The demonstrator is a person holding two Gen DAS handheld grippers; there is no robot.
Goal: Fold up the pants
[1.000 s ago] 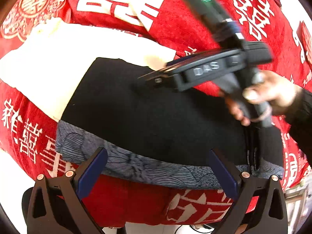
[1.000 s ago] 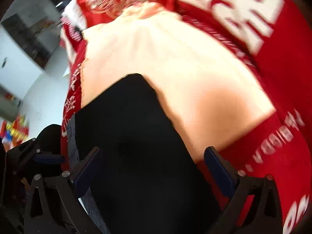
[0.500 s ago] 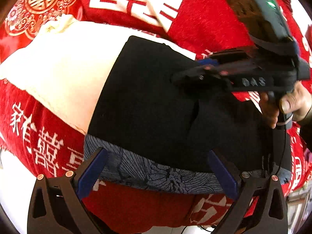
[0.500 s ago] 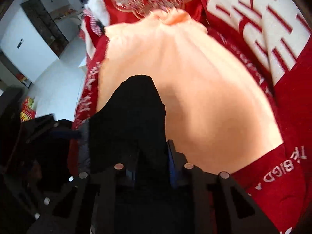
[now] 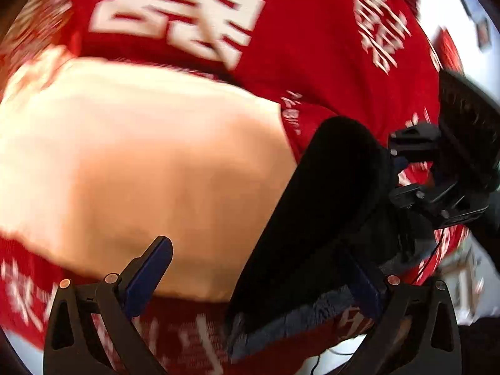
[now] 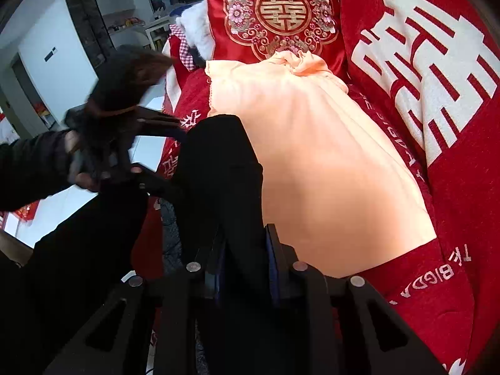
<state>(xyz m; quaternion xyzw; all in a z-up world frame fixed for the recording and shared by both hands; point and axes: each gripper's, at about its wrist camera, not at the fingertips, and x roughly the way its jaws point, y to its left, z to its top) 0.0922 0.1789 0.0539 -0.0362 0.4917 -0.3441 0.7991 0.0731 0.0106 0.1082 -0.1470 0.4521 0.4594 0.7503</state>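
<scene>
The black pants [image 6: 218, 162] have a blue-grey patterned band [image 5: 300, 315] along the near edge. They are pulled up into a narrow standing fold on the red bed cover [image 6: 462, 187]. My right gripper [image 6: 245, 250] is shut on this fold, black cloth filling the gap between its pads. The left wrist view shows that right gripper [image 5: 398, 168] clamped on the fold's right side. My left gripper [image 5: 256, 278] stands open low over the near edge, its right finger [image 5: 365, 284] in front of the pants' band. It also shows as the left gripper [image 6: 181, 162], open beside the fold.
A peach cloth [image 6: 328, 168] lies spread on the bed beside the pants. A red cushion with a gold emblem [image 6: 278, 15] stands at the back. The person's dark sleeve [image 6: 34, 168] and hair [image 6: 125, 78] fill the left of the right wrist view. The left wrist view is motion-blurred.
My right gripper went from wide open to shut on the black pants and rose with them, pulling the flat cloth into a fold. My left gripper slid leftward, still open.
</scene>
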